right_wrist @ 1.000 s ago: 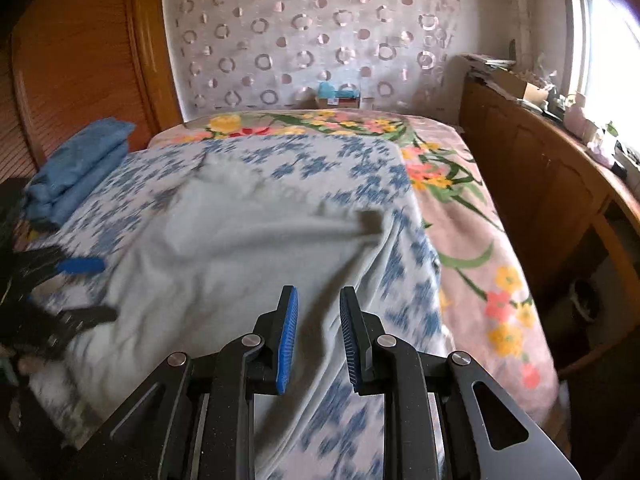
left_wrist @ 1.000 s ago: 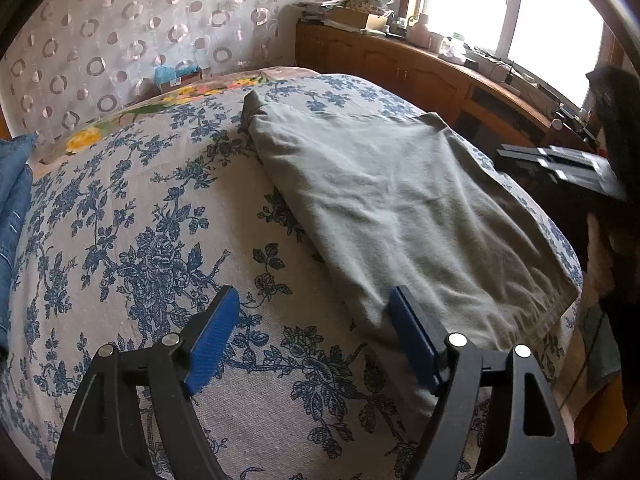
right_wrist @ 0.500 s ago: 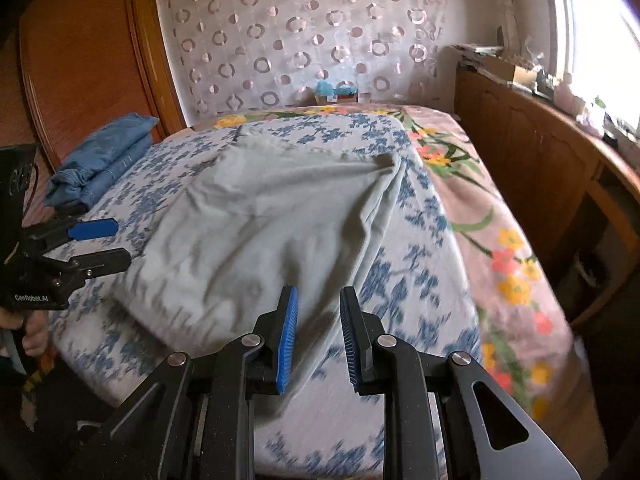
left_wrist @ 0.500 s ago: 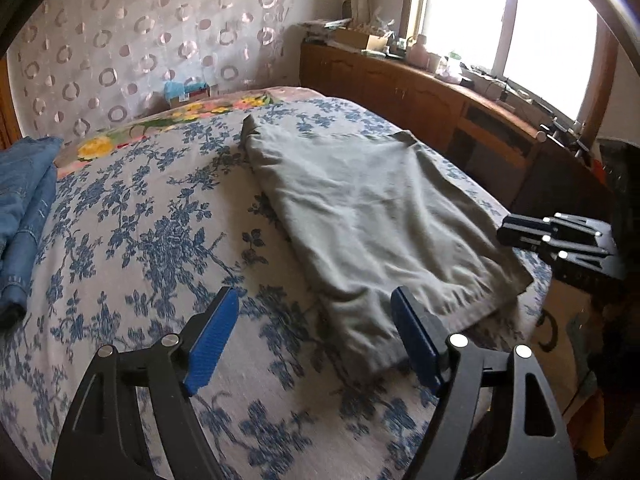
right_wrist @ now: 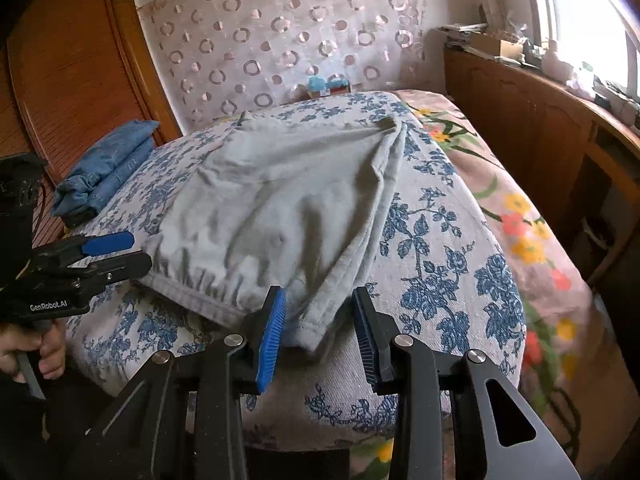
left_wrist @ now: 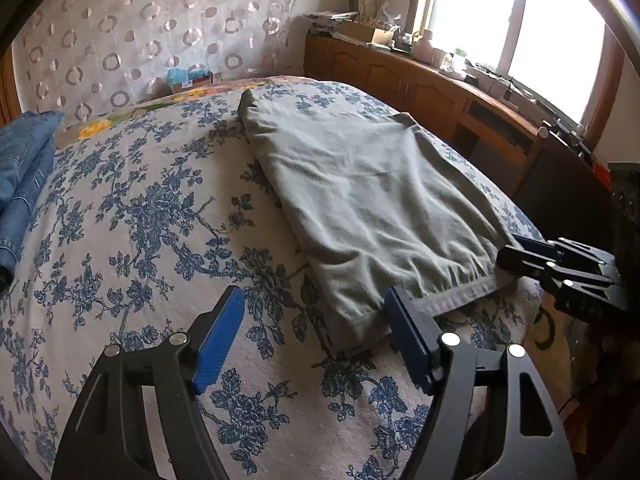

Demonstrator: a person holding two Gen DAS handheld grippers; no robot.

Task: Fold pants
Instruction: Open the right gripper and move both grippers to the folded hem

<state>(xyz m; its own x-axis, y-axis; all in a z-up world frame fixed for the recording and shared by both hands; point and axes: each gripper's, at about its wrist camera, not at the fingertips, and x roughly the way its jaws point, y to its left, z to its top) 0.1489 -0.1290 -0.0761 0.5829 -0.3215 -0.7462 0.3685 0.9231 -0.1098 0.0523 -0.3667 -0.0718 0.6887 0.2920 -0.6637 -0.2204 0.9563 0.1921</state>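
Grey pants (left_wrist: 372,200) flat on bed (left_wrist: 132,216) — L gripper (left_wrist: 316,336) closing, R gripper (right_wrist: 320,328) opening.

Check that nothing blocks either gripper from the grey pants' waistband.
Nothing visible does. The grey pants lie flat on the floral bedspread; the left gripper and right gripper stand at the waistband corners.

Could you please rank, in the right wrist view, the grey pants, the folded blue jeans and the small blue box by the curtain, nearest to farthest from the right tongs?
1. Grey pants, directly ahead.
2. Folded blue jeans, far left.
3. Small blue box, beyond the bed.
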